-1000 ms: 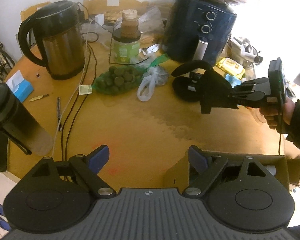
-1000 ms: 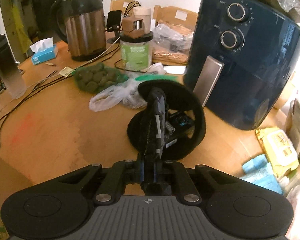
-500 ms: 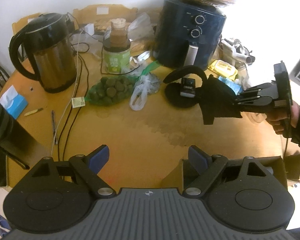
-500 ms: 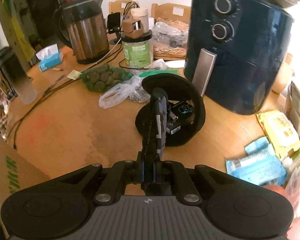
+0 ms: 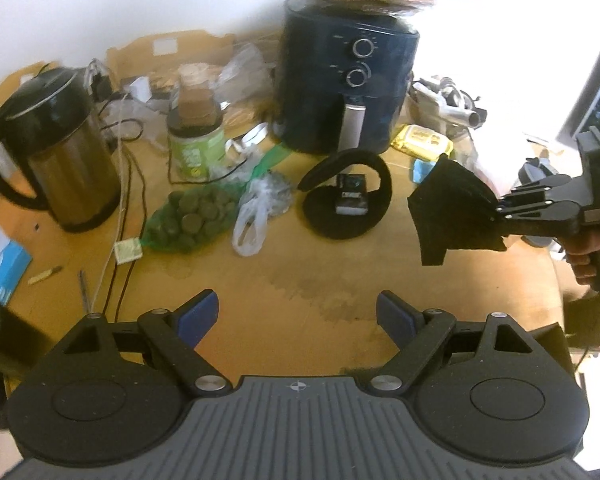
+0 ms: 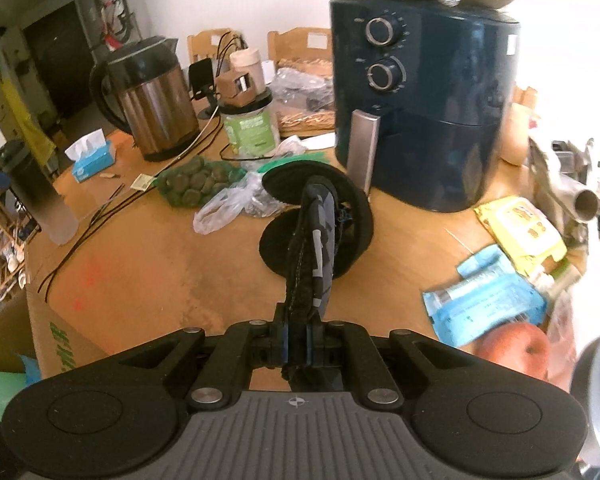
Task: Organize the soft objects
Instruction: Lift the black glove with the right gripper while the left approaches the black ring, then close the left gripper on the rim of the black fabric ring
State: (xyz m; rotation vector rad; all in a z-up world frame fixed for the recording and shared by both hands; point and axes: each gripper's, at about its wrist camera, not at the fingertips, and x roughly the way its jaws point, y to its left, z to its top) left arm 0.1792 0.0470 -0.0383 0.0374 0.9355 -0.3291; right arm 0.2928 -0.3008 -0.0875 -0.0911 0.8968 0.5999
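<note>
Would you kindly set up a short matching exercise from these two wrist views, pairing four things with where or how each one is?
Things:
1. black cloth
2. left gripper
3. earmuffs
4. kettle

States:
A. standing at the table's far left
B. lying in front of the air fryer
C. open and empty
D. pinched in the right gripper

Pairs: 1-D, 2-C, 3-B, 4-A
</note>
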